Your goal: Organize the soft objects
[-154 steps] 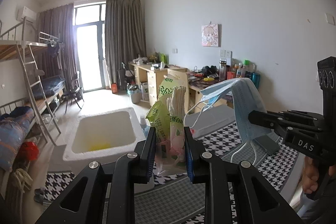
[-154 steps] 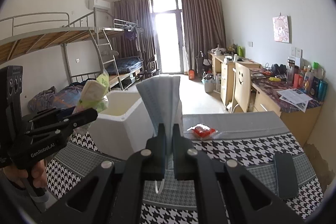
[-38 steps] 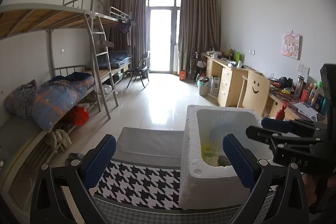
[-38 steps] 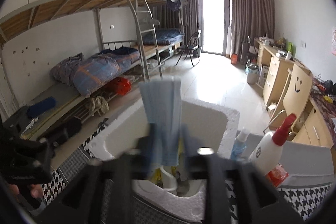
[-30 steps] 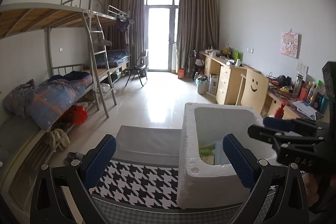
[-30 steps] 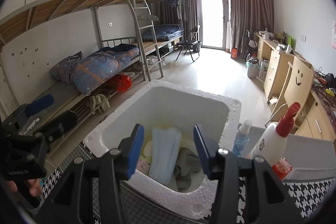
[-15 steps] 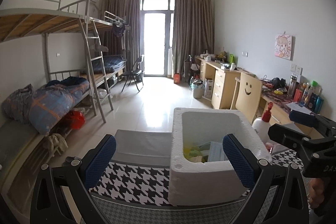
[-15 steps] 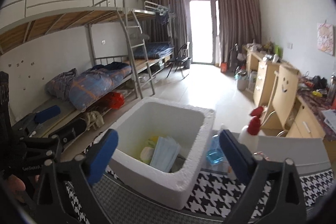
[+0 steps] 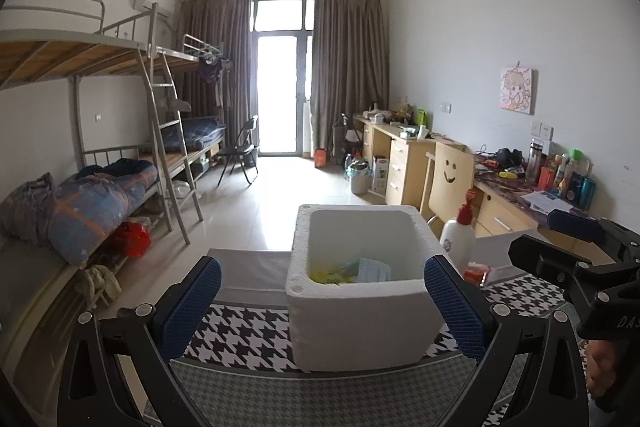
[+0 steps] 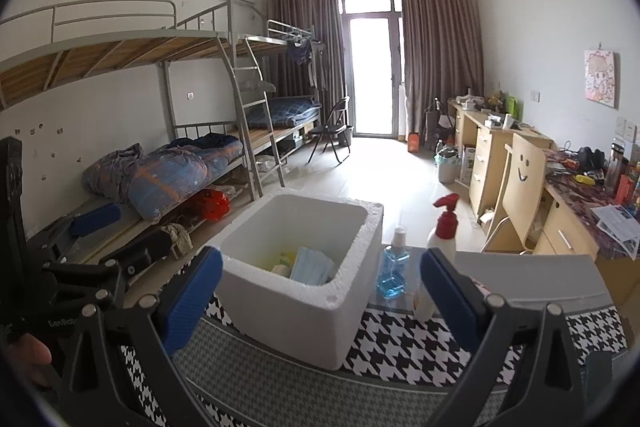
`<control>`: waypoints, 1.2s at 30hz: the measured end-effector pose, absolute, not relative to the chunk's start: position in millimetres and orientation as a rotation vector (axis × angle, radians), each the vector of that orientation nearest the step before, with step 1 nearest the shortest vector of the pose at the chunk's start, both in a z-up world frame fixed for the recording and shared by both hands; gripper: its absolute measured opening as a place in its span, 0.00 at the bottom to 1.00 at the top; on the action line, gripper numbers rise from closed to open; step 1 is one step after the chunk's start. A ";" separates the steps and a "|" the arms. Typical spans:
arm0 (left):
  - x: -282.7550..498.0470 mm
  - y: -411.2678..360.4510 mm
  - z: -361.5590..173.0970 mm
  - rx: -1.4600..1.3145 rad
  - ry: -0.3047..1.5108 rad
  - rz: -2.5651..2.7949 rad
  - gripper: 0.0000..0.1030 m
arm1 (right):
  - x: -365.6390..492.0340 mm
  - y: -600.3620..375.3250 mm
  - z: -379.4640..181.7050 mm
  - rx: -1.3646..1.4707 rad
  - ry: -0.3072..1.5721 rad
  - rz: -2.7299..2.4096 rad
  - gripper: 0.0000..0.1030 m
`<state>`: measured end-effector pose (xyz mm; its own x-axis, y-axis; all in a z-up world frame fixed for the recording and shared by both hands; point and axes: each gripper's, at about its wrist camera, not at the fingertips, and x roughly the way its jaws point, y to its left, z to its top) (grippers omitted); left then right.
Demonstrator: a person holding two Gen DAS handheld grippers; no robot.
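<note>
Two views from handheld grippers in a dorm room, both looking down over a table (image 9: 248, 319) with a black-and-white houndstooth cloth.

Left gripper (image 9: 318, 301): spread wide, blue pads far apart, nothing between them. Seen past its fingers, a white foam box (image 9: 360, 311) standing on the cloth, right of centre. Inside the box, a pale blue mask (image 9: 374, 273) lying beside a yellow-green packet (image 9: 332, 273). Right of the box and just beside it, a white spray bottle (image 9: 458, 239) with a red trigger top, then a small red packet (image 9: 476, 273) on the cloth. At the far right edge, the other gripper's black body with part of a hand below it.

Right gripper (image 10: 320, 285): also spread as wide as it goes, jaws having just been opening, empty. Ahead of it, the same box (image 10: 304, 311), with the mask (image 10: 314, 269) resting inside against the right wall, folded, next to the packet (image 10: 286, 259). Right of the box, a small clear bottle (image 10: 394, 267) of blue liquid, then the spray bottle (image 10: 442, 235) just beyond. At the left edge, the left gripper's black frame and a fingertip.

Behind the table: bunk beds (image 10: 180, 163) along the left wall, wooden desks (image 10: 492, 147) and a chair with a smiley face (image 10: 522, 179) along the right, curtains and a bright glass door (image 10: 372, 75) at the far end.
</note>
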<state>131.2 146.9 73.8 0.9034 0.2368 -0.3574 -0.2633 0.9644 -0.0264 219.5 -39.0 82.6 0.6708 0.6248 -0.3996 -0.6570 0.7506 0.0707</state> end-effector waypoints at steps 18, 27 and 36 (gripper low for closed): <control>82.3 117.3 68.2 -0.045 0.306 0.250 0.99 | 176.4 -70.2 74.4 -0.051 0.378 0.694 0.99; 57.6 105.6 61.2 -0.046 0.288 0.227 0.99 | 146.3 -84.7 70.7 -0.049 0.329 0.671 0.99; 39.7 94.4 55.8 -0.047 0.258 0.222 0.99 | 119.0 -99.7 69.0 -0.049 0.282 0.647 0.99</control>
